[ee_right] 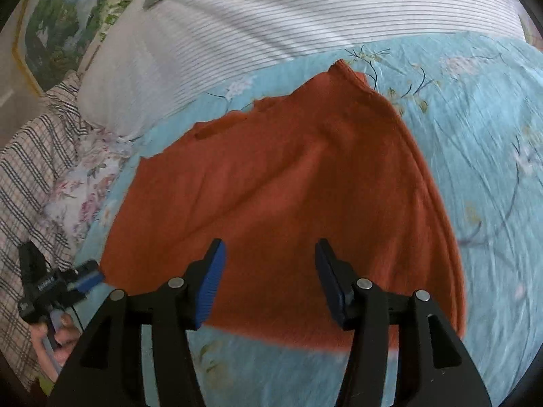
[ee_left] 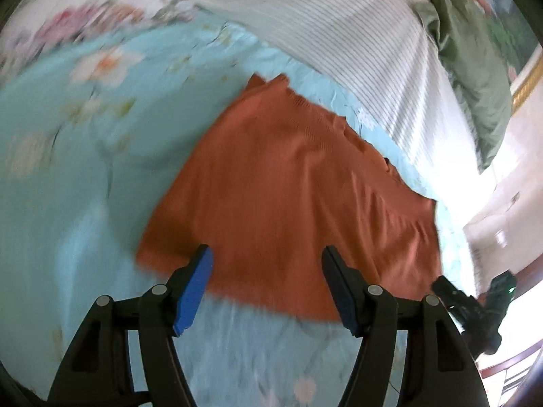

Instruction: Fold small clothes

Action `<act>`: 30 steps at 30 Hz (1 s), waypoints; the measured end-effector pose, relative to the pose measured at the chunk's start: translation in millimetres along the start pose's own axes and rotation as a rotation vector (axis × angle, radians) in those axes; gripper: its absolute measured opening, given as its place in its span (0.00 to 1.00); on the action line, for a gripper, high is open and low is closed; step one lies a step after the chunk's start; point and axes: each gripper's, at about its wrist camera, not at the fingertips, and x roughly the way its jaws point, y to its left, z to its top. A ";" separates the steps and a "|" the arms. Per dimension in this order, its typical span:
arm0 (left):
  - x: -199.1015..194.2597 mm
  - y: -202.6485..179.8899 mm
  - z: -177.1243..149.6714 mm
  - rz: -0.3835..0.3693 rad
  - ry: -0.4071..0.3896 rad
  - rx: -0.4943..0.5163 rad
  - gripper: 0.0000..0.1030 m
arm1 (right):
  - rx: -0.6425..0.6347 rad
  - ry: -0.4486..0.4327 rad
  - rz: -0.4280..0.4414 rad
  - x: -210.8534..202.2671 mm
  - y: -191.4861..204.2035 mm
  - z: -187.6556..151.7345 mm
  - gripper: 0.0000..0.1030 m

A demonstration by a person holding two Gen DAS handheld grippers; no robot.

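Note:
A rust-orange knit garment (ee_left: 288, 183) lies spread flat on the light blue floral bedsheet (ee_left: 68, 169). It also fills the middle of the right wrist view (ee_right: 288, 186). My left gripper (ee_left: 266, 254) is open and empty, held just above the garment's near hem. My right gripper (ee_right: 269, 249) is open and empty, also above the near hem. The right gripper shows at the lower right of the left wrist view (ee_left: 441, 286). The left gripper shows at the lower left of the right wrist view (ee_right: 91, 276), beside the garment's left corner.
A white striped pillow (ee_right: 271, 17) lies beyond the garment. A green cloth (ee_left: 475, 68) lies on the pillow's far end. A plaid fabric (ee_right: 30, 169) and a floral cloth (ee_right: 85, 186) lie at the left of the bed.

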 end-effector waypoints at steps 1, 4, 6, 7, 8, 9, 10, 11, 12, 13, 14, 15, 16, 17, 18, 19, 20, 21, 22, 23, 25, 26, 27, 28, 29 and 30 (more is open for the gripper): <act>-4.4 4.5 -8.2 -0.013 0.004 -0.021 0.66 | 0.007 -0.004 0.003 -2.1 1.7 -3.1 0.59; -10.3 13.8 -26.0 -0.030 0.023 -0.066 0.66 | 0.024 -0.010 0.026 -12.5 7.0 -12.9 0.60; -8.9 16.9 -31.7 -0.036 0.037 -0.080 0.66 | 0.034 -0.007 0.036 -16.2 9.6 -18.0 0.60; -7.8 18.0 -34.0 -0.043 0.043 -0.086 0.66 | 0.038 -0.005 0.042 -17.8 10.5 -20.7 0.60; -6.4 18.6 -36.6 -0.047 0.047 -0.092 0.66 | 0.037 -0.001 0.046 -20.0 12.1 -24.0 0.60; -4.6 19.3 -36.4 -0.047 0.046 -0.098 0.66 | 0.036 0.001 0.046 -21.6 12.7 -26.5 0.60; -3.1 20.3 -37.1 -0.052 0.043 -0.109 0.67 | 0.033 0.005 0.045 -22.6 13.4 -28.3 0.60; -1.2 21.2 -37.3 -0.061 0.037 -0.122 0.68 | 0.032 0.012 0.045 -23.6 14.1 -30.2 0.60; 1.7 21.2 -36.2 -0.063 0.032 -0.131 0.69 | 0.033 0.016 0.046 -24.0 13.9 -31.5 0.60; 4.0 21.7 -35.6 -0.066 0.029 -0.141 0.70 | 0.036 0.016 0.047 -25.1 13.7 -32.9 0.60; 6.7 22.2 -34.3 -0.072 0.023 -0.149 0.70 | 0.040 0.014 0.049 -26.6 13.0 -33.8 0.60; 8.8 22.7 -32.9 -0.073 0.018 -0.152 0.70 | 0.042 0.012 0.048 -27.7 12.4 -34.4 0.61; 12.1 23.1 -30.6 -0.074 0.009 -0.157 0.70 | 0.043 0.010 0.046 -28.6 12.1 -34.6 0.61; 14.5 23.7 -27.8 -0.076 0.003 -0.163 0.70 | 0.046 0.009 0.046 -29.0 11.3 -34.2 0.61; 16.6 25.2 -25.2 -0.079 -0.004 -0.169 0.70 | 0.048 0.008 0.046 -29.3 11.3 -34.5 0.61; 19.4 26.4 -22.0 -0.081 -0.012 -0.178 0.70 | 0.050 0.008 0.046 -29.0 10.8 -34.3 0.61; 22.7 28.3 -18.5 -0.084 -0.023 -0.189 0.70 | 0.053 0.009 0.046 -28.0 9.9 -33.8 0.61; 25.0 29.8 -15.5 -0.085 -0.029 -0.200 0.70 | 0.055 0.009 0.047 -27.2 9.1 -33.6 0.61; 27.5 30.9 -11.9 -0.084 -0.036 -0.213 0.70 | 0.058 0.010 0.047 -26.9 8.6 -33.8 0.61; 30.6 31.4 -7.1 -0.080 -0.046 -0.222 0.70 | 0.063 0.011 0.048 -26.0 8.3 -34.1 0.61; 34.3 30.2 -1.4 -0.062 -0.060 -0.225 0.68 | 0.069 0.011 0.051 -24.8 7.4 -33.9 0.61; 37.2 29.0 2.2 -0.046 -0.071 -0.221 0.67 | 0.070 0.010 0.051 -24.3 7.1 -33.9 0.61; 40.1 27.2 5.9 -0.025 -0.081 -0.210 0.63 | 0.071 0.009 0.052 -24.4 6.9 -34.7 0.61; 41.2 26.2 7.8 -0.011 -0.086 -0.204 0.59 | 0.072 0.008 0.054 -24.3 6.3 -34.3 0.61; 44.0 25.1 11.4 0.007 -0.089 -0.195 0.49 | 0.074 0.007 0.056 -24.0 4.8 -32.9 0.61; 47.0 25.1 14.9 0.011 -0.085 -0.191 0.33 | 0.075 0.006 0.058 -23.7 3.3 -31.1 0.61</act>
